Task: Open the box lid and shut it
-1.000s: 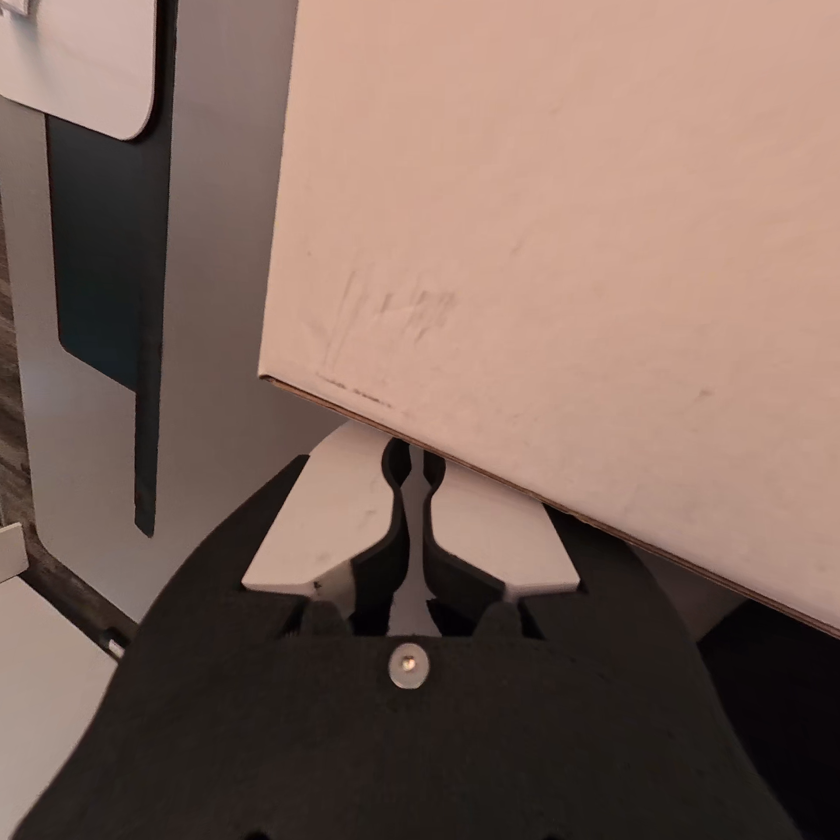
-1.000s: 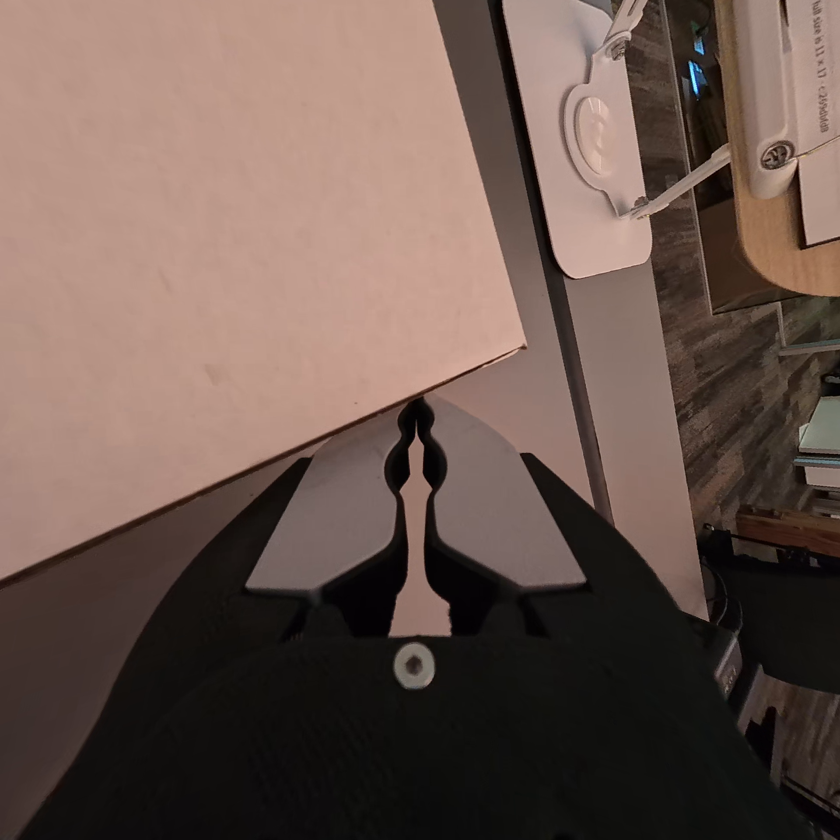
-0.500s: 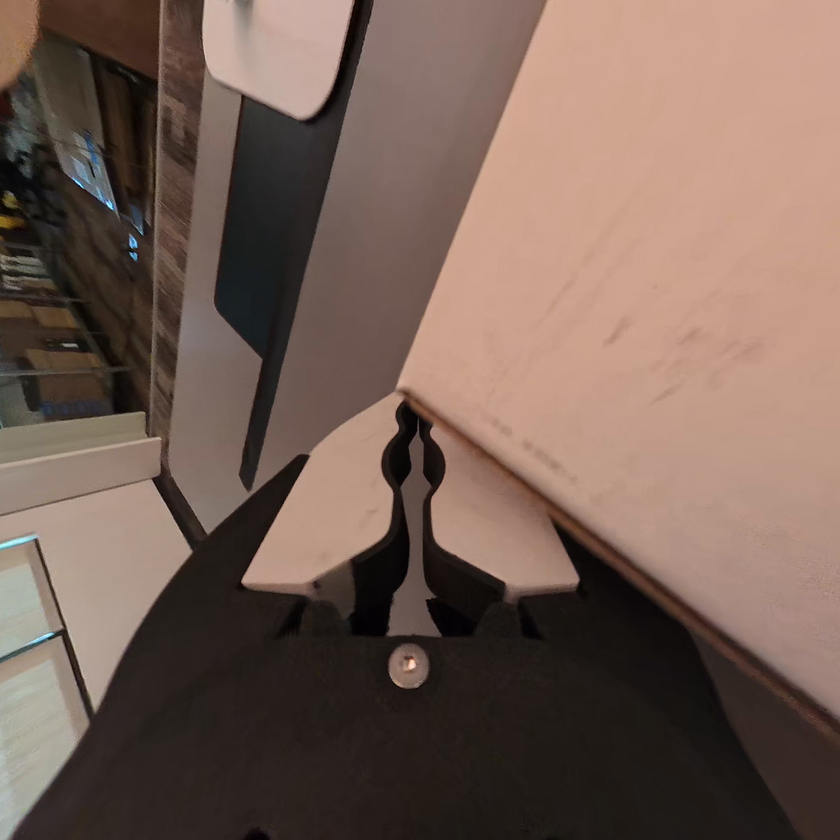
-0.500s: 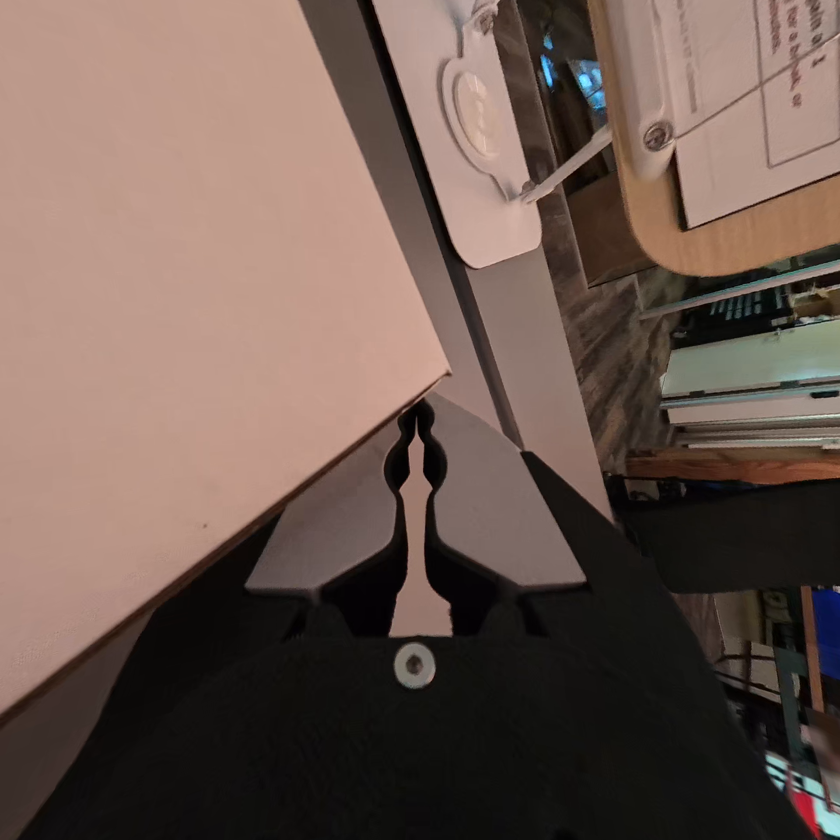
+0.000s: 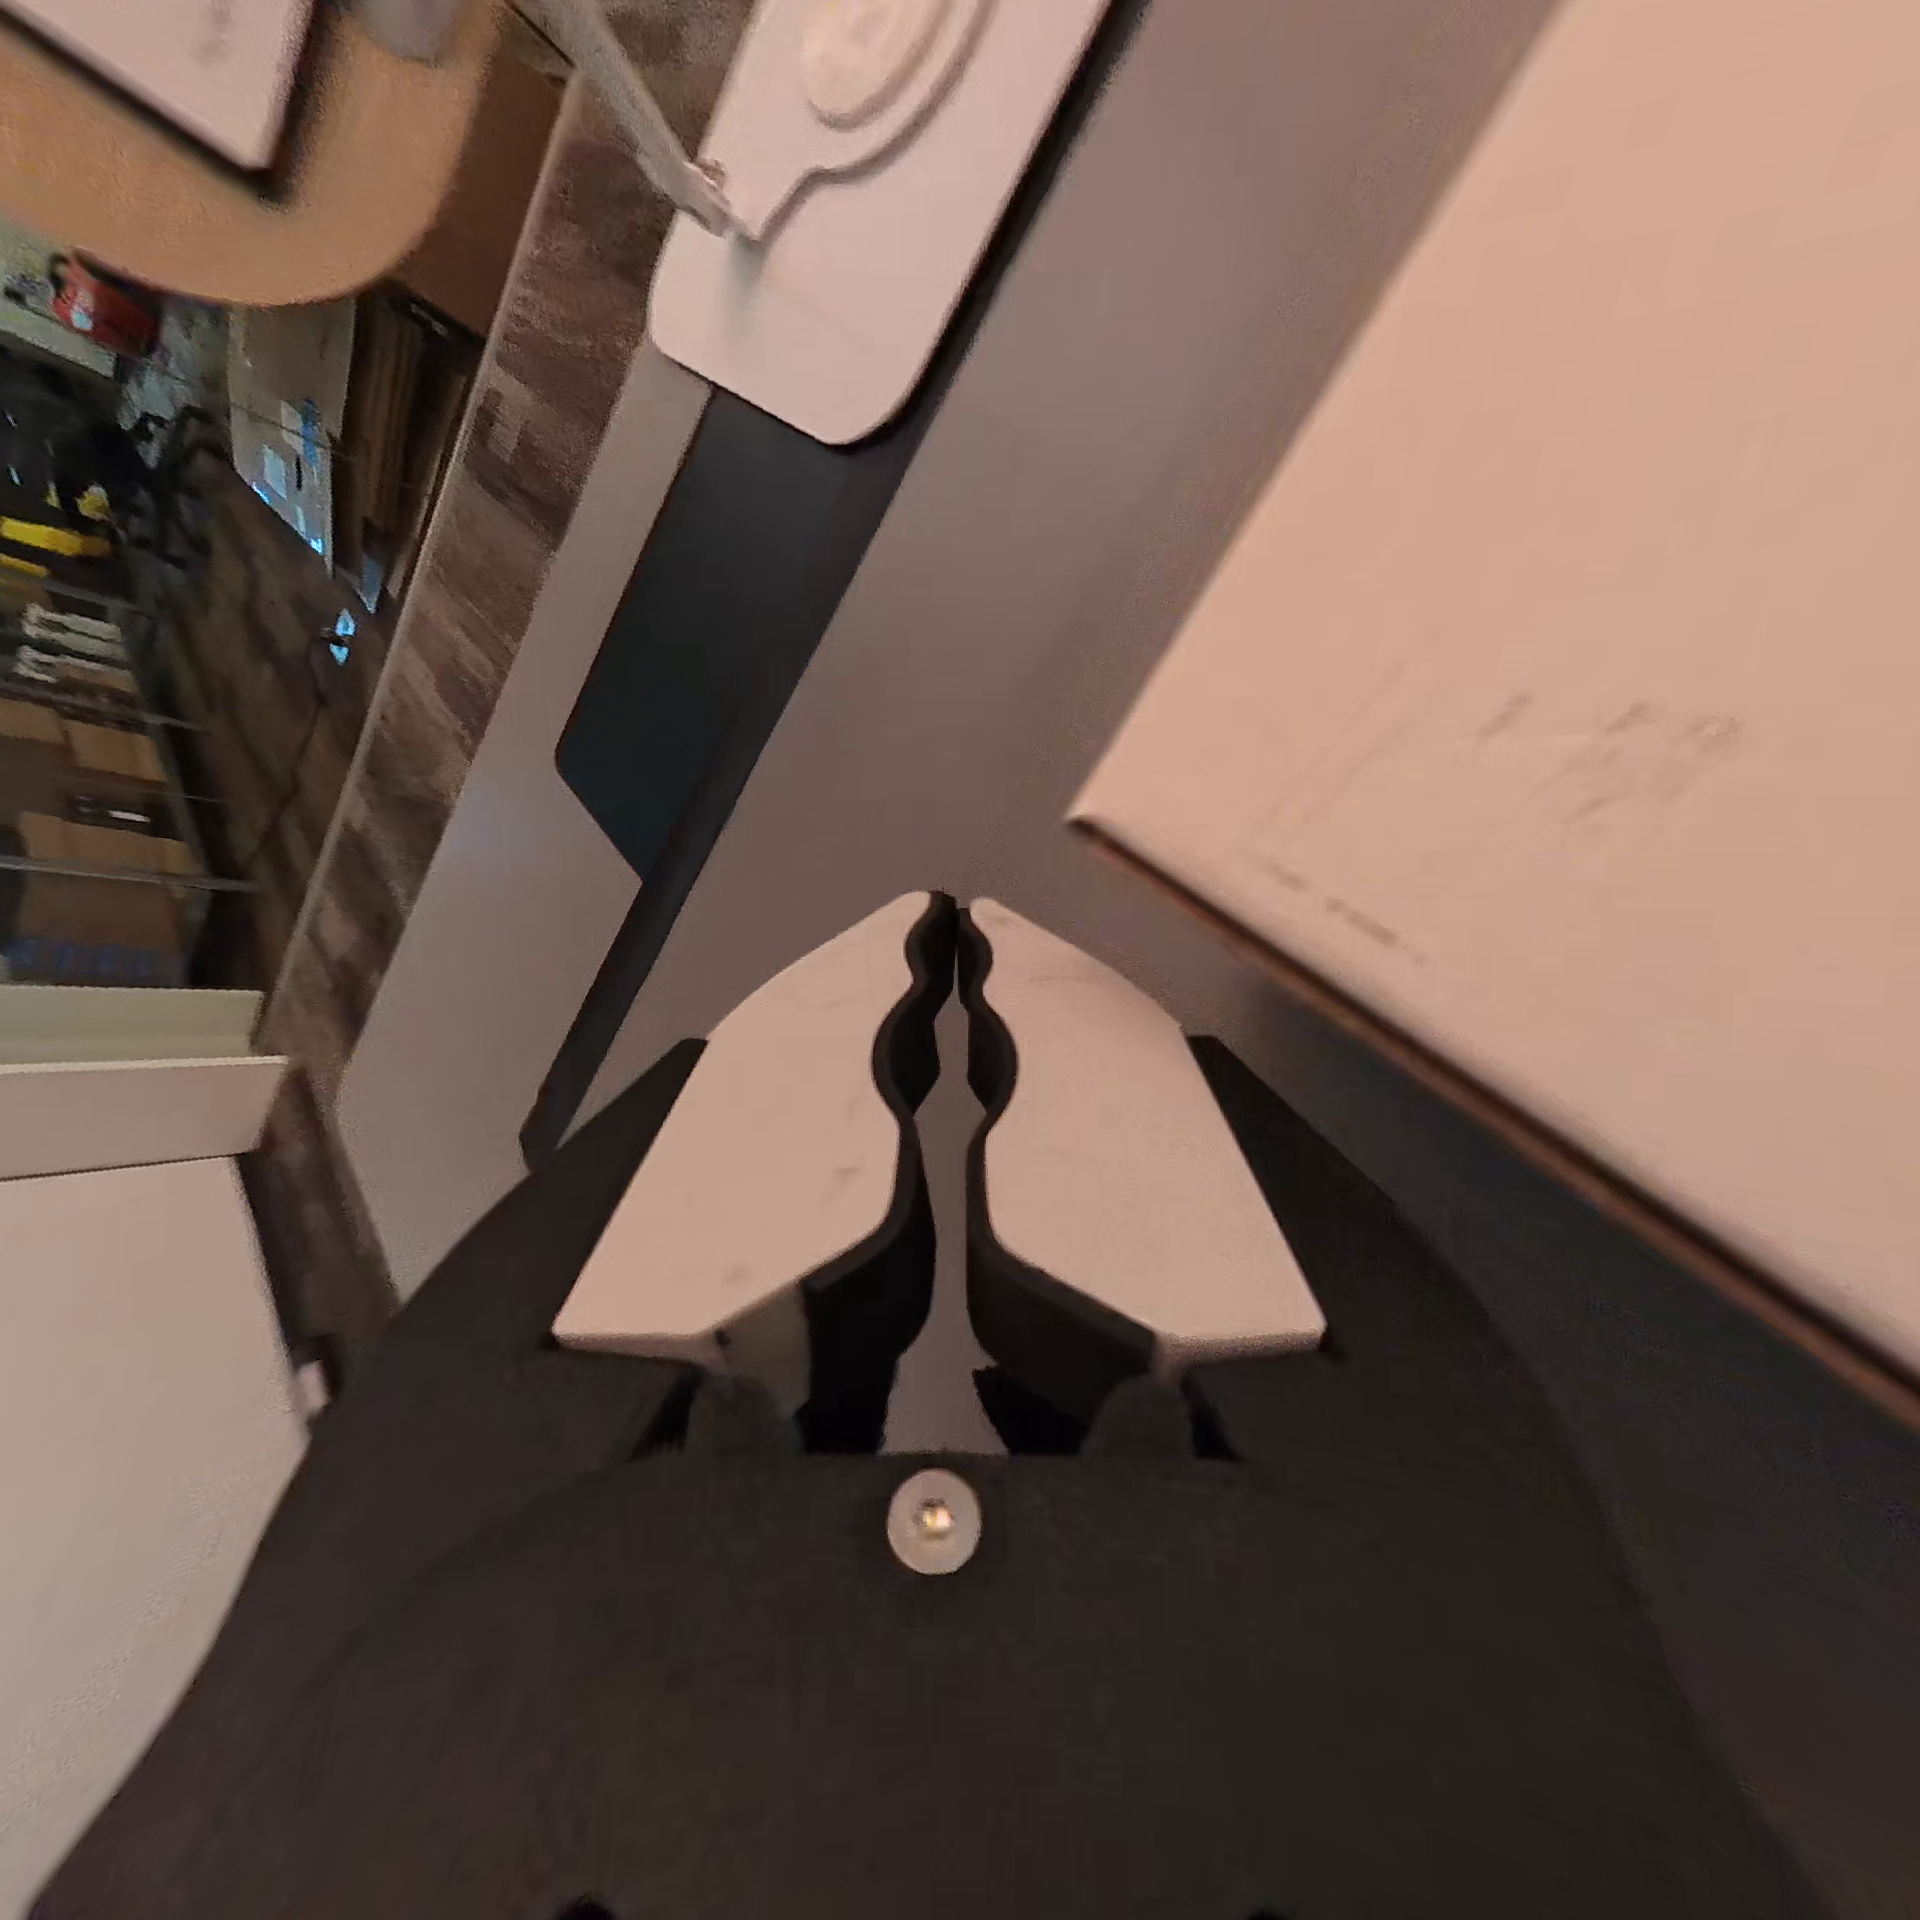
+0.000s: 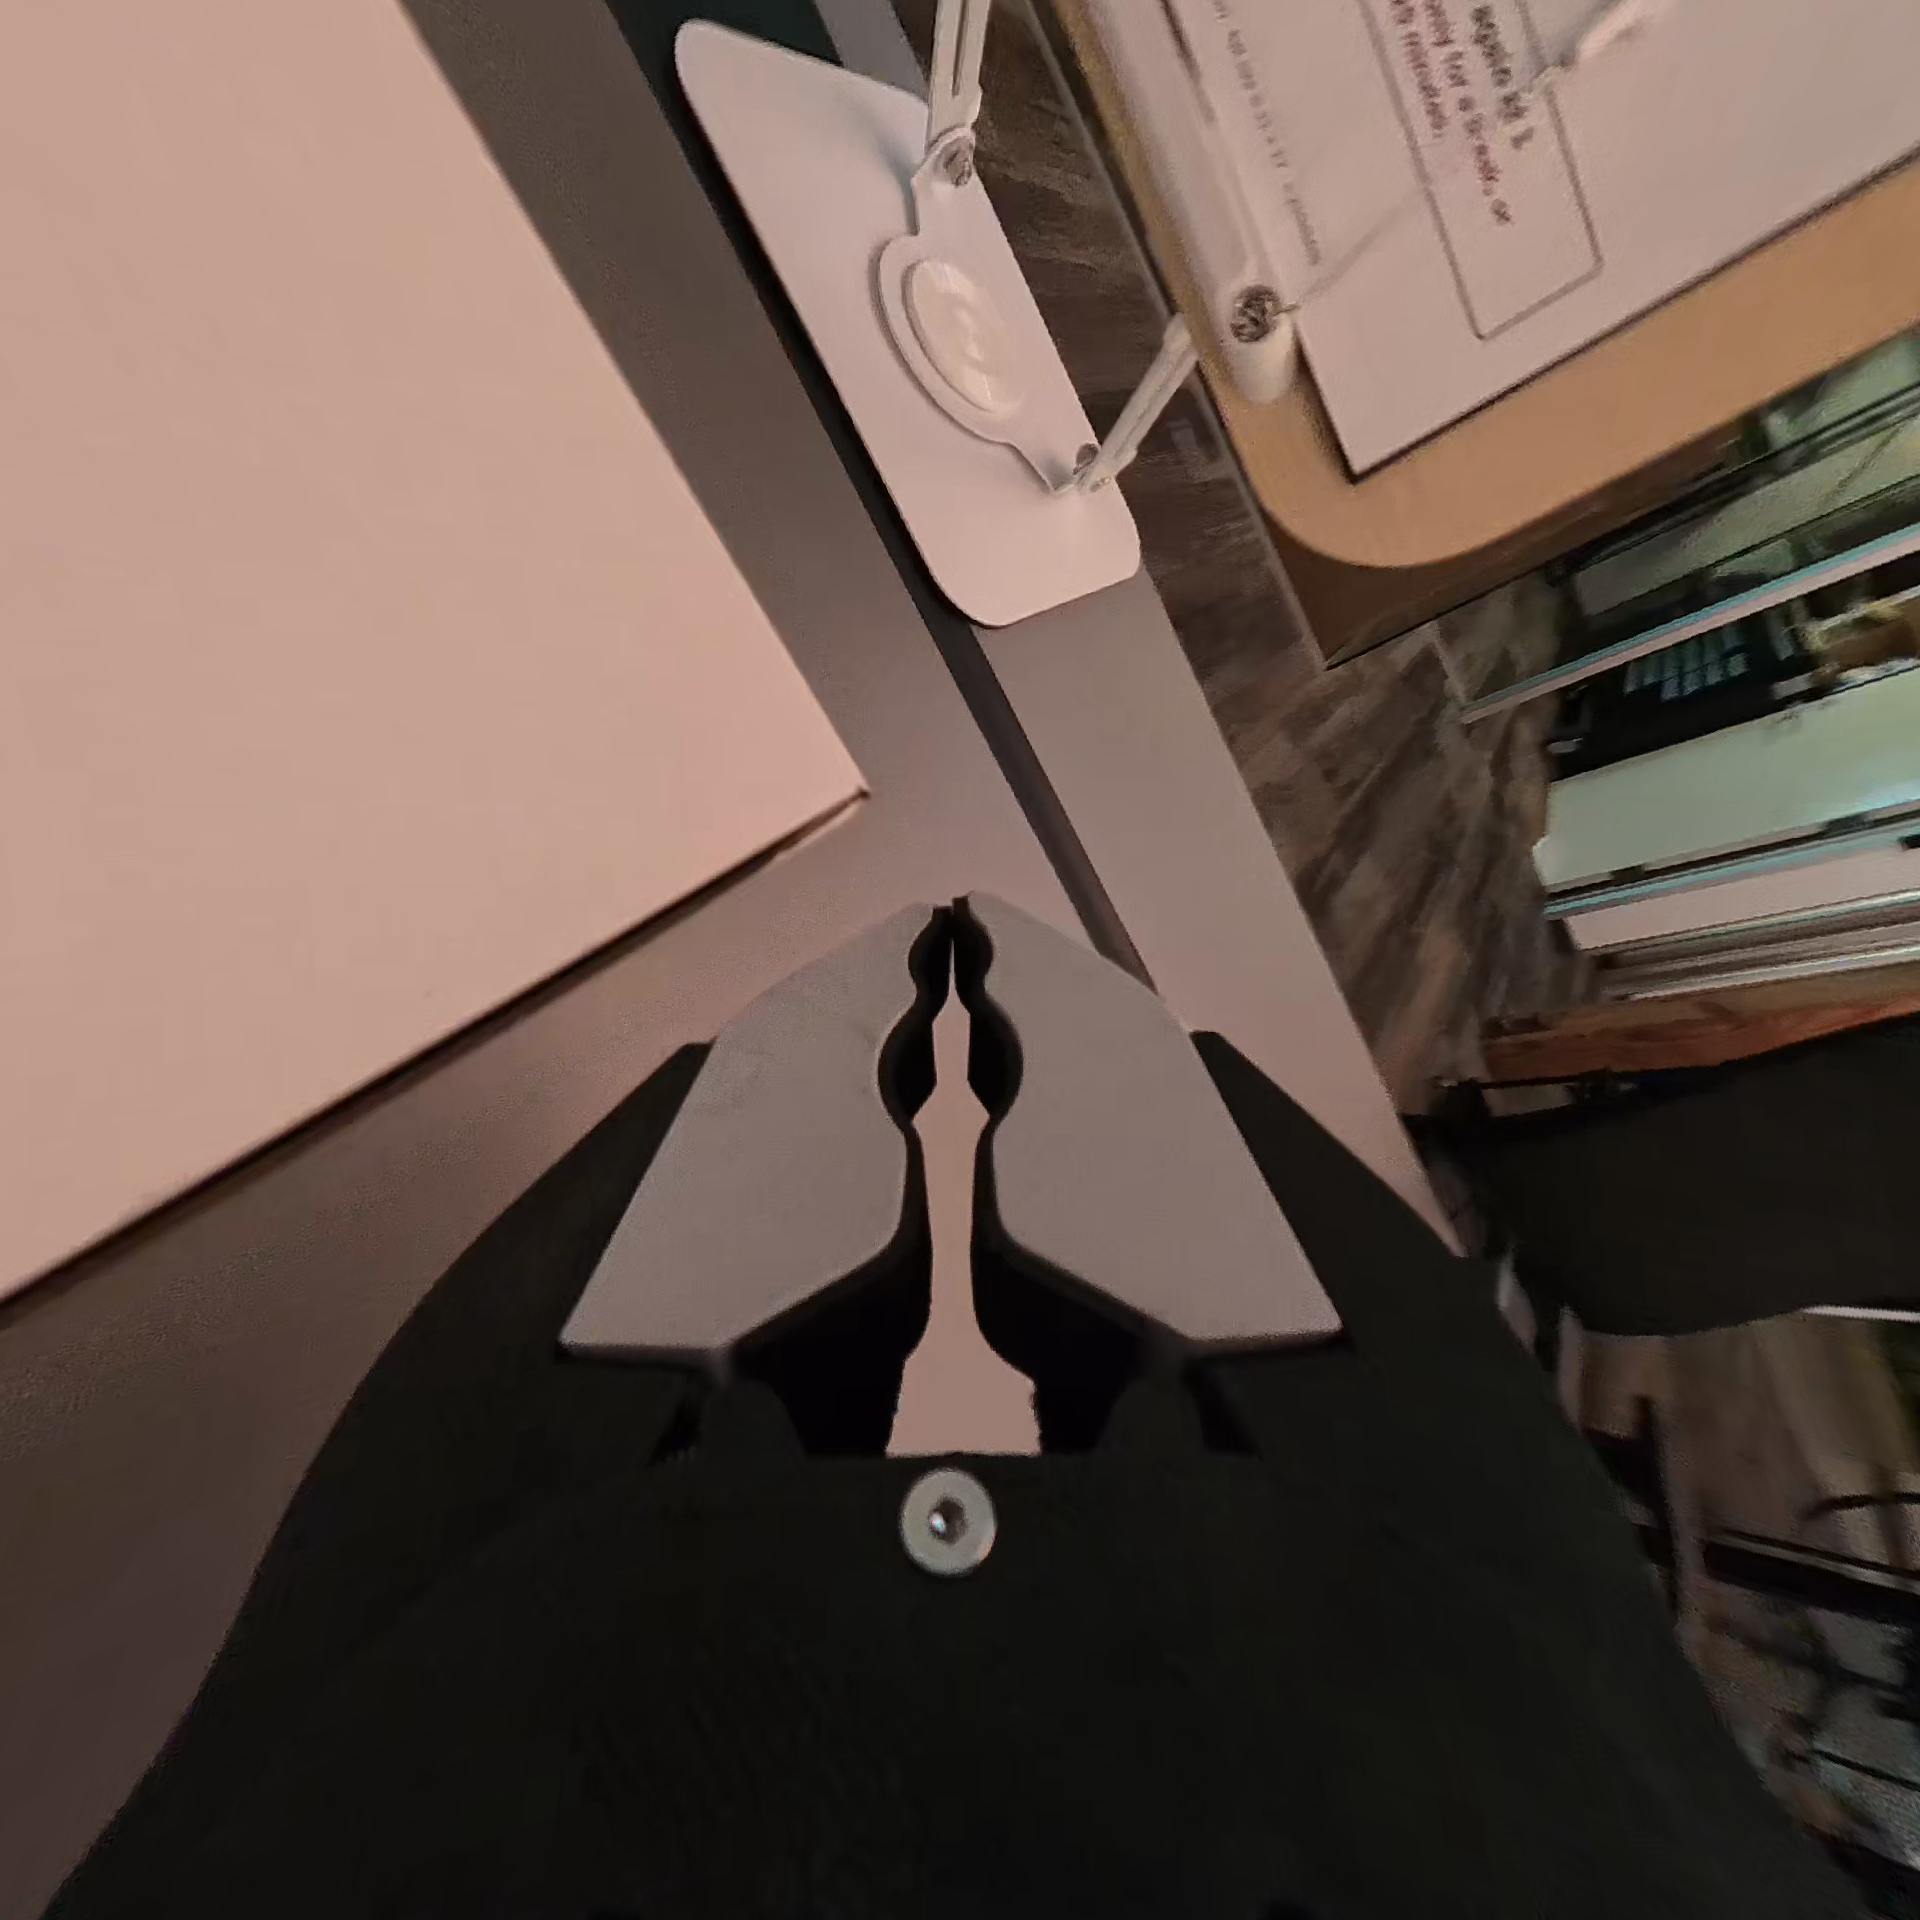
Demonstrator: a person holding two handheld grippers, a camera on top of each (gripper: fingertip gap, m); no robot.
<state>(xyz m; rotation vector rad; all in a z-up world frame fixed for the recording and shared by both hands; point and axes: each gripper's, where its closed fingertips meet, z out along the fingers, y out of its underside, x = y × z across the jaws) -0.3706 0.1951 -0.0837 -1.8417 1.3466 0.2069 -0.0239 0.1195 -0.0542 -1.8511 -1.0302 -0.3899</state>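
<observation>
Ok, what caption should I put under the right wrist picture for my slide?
Shut right hand-held gripper beside the white cardboard box corner on the grey table, touching nothing.

Grey table (image 5: 914,665) carrying box and lamp base.
White cardboard box (image 5: 1558,582) is sitting flat on the grey top, lid down. White lamp base plate (image 6: 956,343) is lying near the table's edge, apart from the box (image 6: 343,582). A dark panel (image 5: 707,644) is showing beside the plate (image 5: 862,208).

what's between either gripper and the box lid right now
Nothing visible. The left gripper and the right gripper, both shut and empty, point past the box lid corners, with only bare grey table between.
</observation>
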